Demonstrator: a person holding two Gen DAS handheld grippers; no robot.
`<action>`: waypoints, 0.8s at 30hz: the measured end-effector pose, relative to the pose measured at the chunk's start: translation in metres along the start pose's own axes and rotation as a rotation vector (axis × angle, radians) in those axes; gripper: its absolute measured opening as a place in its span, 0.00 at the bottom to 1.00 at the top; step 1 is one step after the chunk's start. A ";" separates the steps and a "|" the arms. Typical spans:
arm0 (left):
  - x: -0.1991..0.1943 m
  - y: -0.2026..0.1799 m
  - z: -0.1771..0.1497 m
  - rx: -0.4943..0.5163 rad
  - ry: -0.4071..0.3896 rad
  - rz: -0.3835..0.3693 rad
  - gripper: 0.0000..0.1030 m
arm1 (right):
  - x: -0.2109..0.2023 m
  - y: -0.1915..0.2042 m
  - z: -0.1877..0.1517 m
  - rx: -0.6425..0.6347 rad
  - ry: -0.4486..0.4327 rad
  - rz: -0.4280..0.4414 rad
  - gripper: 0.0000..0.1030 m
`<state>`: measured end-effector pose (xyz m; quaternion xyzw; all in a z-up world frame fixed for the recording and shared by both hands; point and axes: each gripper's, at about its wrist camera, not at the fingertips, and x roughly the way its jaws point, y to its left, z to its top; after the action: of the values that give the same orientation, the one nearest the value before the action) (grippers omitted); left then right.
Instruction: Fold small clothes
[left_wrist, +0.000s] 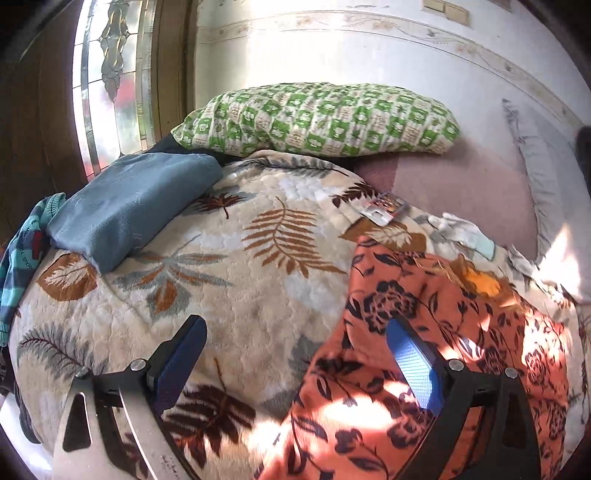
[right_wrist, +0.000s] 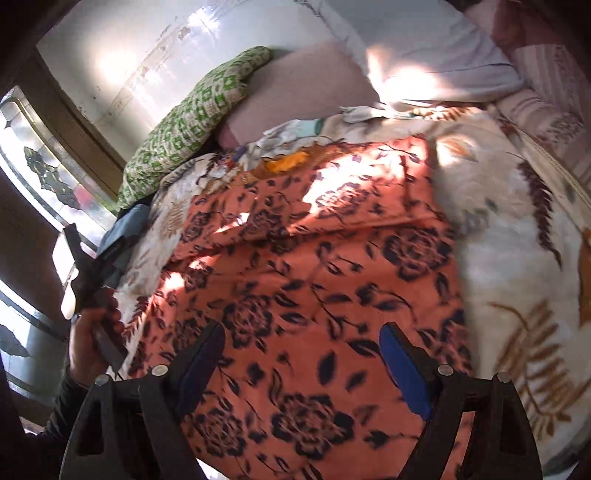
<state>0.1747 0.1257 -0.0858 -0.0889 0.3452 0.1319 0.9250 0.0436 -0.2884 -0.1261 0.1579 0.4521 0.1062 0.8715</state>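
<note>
Both tongs (left_wrist: 295, 354) (right_wrist: 303, 354) agape over orange floral cloth (right_wrist: 303, 266)

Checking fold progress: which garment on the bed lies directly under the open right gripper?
The orange floral garment; the folded blue one and striped teal one lie aside.

A floral garment (left_wrist: 436, 343) lies spread on a leaf-patterned blanket (left_wrist: 236, 258) at the lower right of the left wrist frame; a folded towel (left_wrist: 125, 214) rests on the blanket at left, a striped garment (left_wrist: 22, 266) beside it at the frame's left edge; a checked pillow (left_wrist: 317, 118) sits behind, against the wall (left_wrist: 369, 55); a window (left_wrist: 110, 74) stands at upper left; a second pillow (left_wrist: 543, 177) lies at right.
</note>
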 end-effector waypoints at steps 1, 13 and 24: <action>-0.009 -0.002 -0.007 0.016 0.008 -0.003 0.95 | -0.006 -0.011 -0.010 0.015 -0.002 -0.020 0.86; -0.094 0.001 -0.050 0.116 0.014 -0.009 0.95 | -0.026 -0.052 -0.053 0.119 -0.030 0.053 0.86; -0.127 0.076 -0.093 0.137 0.087 -0.145 0.95 | -0.047 -0.104 -0.049 0.098 0.047 0.028 0.86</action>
<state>0.0020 0.1509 -0.0764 -0.0557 0.3858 0.0369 0.9201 -0.0189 -0.3917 -0.1559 0.2042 0.4749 0.0996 0.8502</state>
